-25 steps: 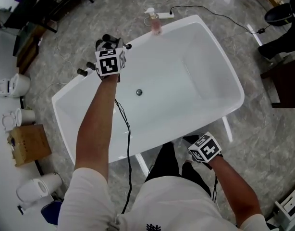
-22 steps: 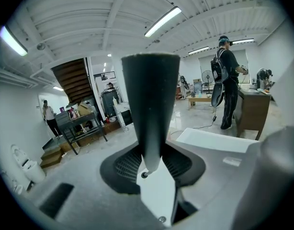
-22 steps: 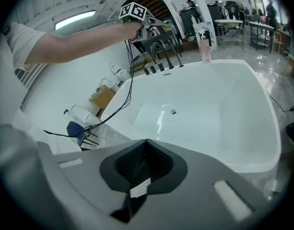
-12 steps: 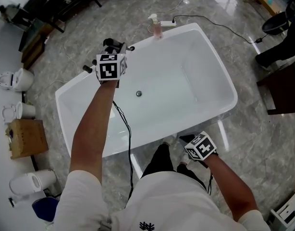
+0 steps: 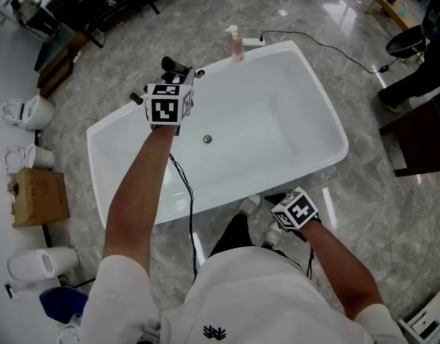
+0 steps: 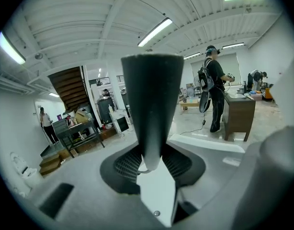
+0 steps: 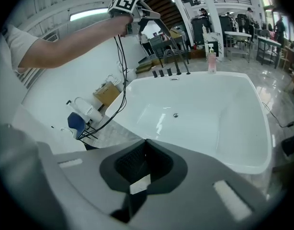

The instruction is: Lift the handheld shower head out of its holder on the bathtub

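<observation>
Grey floor (image 5: 392, 206), soap bottle (image 5: 234, 44) by bathtub (image 5: 277, 120)

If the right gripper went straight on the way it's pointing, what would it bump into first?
Most likely the white bathtub, around its near rim or inner wall. Nothing else shows in between, though depth is hard to judge.

A bottle (image 5: 236, 45) stands on the bathtub's (image 5: 313, 99) far corner; left of the bathtub lies a box (image 5: 41, 196).
</observation>
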The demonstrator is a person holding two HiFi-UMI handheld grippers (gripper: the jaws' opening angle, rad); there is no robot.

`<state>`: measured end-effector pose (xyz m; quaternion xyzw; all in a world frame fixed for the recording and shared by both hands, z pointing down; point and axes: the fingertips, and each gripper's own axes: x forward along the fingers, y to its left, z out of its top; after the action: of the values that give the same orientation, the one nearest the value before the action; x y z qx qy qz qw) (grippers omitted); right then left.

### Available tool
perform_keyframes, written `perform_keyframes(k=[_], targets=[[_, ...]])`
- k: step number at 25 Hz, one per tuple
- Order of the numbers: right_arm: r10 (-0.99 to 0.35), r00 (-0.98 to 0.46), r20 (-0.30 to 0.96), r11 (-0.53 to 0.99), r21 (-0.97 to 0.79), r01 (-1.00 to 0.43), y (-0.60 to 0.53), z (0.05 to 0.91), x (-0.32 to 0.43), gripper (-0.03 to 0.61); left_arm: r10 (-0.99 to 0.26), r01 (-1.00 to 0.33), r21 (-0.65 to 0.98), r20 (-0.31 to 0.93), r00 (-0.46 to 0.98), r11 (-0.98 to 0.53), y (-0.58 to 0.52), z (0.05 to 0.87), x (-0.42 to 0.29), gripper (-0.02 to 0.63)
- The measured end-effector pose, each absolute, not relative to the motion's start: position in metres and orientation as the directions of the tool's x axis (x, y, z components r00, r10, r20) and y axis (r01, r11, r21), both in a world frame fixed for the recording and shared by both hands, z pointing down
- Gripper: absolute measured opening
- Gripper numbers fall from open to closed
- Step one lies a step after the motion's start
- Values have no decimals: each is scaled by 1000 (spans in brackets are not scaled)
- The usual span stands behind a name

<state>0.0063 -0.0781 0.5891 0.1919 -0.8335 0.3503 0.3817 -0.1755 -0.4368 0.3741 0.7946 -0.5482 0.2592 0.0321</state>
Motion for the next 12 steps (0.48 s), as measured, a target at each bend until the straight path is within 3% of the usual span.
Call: perform_keyframes(k=[12], targets=[[-54,-646,761,727,-413,-548,-63,579,18,14,-845,-846,-277,432,314,-456,-360,326,-139,138]])
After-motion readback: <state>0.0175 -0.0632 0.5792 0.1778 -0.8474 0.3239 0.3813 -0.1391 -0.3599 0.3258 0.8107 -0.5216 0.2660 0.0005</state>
